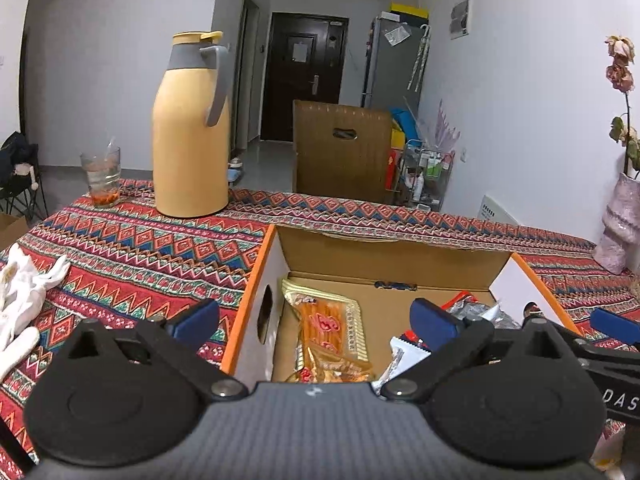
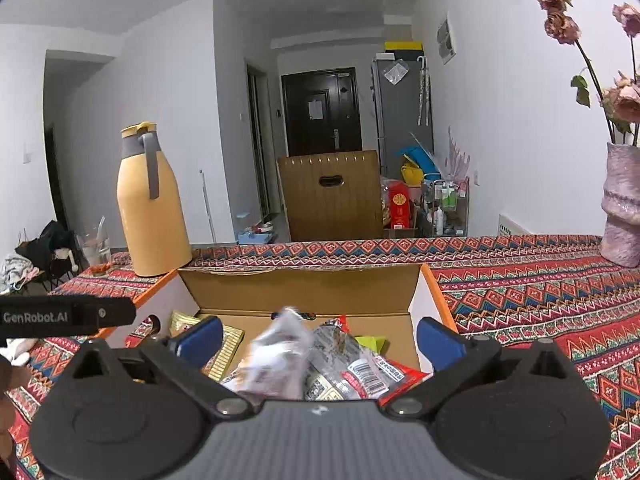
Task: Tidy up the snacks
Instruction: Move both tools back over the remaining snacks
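Note:
An open cardboard box (image 1: 256, 272) with an orange rim sits on the patterned tablecloth. In the left wrist view a gold-and-orange snack packet (image 1: 328, 332) lies inside at the left. My left gripper (image 1: 316, 320) hovers open over it, with nothing between its blue pads. In the right wrist view the box (image 2: 304, 288) holds several packets: silver (image 2: 344, 360), red (image 2: 400, 376), yellow-green (image 2: 372, 342) and gold (image 2: 224, 356). A blurred whitish packet (image 2: 276, 356) shows between my right gripper's (image 2: 320, 340) wide-open fingers, and neither pad touches it.
A yellow thermos jug (image 1: 190, 132) and a glass (image 1: 102, 176) with a drink stand at the table's far left. White cloth (image 1: 24, 292) lies at the left edge. A pink vase (image 2: 622, 216) of dried roses stands far right. A wooden chair back (image 1: 340, 152) rises behind the table.

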A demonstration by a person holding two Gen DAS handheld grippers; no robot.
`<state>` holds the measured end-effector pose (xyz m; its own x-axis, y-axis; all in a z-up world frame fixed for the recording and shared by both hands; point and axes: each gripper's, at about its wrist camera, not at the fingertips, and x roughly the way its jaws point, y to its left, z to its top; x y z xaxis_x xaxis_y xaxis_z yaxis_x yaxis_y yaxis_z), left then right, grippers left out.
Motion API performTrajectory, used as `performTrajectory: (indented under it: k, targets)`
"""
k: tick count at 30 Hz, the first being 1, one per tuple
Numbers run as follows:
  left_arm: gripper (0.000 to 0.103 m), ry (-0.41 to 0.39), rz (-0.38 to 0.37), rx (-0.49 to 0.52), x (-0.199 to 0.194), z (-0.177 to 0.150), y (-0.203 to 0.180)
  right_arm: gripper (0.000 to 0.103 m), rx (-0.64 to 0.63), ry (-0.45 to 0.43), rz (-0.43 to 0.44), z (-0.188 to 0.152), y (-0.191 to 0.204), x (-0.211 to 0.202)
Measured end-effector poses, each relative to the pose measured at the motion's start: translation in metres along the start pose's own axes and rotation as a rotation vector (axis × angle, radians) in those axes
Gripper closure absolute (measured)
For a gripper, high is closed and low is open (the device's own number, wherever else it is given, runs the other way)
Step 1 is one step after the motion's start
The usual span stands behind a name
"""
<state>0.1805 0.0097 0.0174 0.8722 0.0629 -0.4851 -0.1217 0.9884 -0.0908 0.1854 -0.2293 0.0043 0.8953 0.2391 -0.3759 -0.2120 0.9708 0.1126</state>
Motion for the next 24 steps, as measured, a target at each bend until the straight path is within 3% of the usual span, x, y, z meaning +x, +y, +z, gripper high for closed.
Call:
performTrajectory:
  k: [15, 24]
  targets:
    - [0.0, -0.019, 0.001, 0.01, -0.012, 0.001, -0.003, 0.0, 0.013, -0.016, -0.032, 0.001, -0.001, -0.004]
    - [0.0, -0.044, -0.017, 0.017, -0.04, 0.006, -0.003, 0.0, -0.014, -0.042, -0.034, 0.007, 0.012, -0.029]
